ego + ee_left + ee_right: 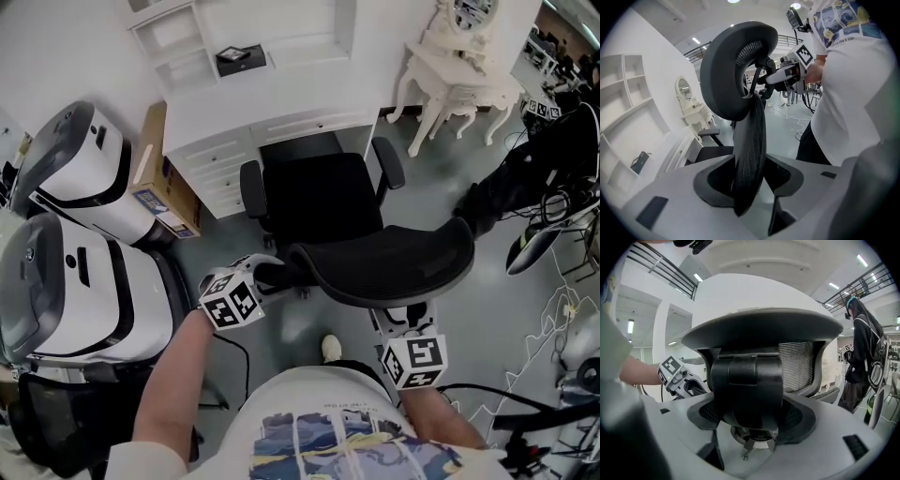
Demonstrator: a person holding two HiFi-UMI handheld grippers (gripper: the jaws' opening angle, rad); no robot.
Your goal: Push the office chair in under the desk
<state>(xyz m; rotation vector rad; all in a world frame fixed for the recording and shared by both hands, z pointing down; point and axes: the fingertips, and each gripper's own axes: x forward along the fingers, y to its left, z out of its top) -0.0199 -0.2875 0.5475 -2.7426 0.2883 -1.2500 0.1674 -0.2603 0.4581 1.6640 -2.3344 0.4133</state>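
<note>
Office chair (328, 202): black, mesh backrest (394, 258), padded seat, two armrests. Seat front sits at the kneehole of the white desk (281, 94) on the far side, backrest on the near side. Left gripper (750, 180) is clamped on the backrest's left edge. Right gripper (752, 416) is clamped on its rear bracket.

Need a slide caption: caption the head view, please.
Left hand-held gripper and right hand-held gripper grip the office chair, facing the white desk.
</note>
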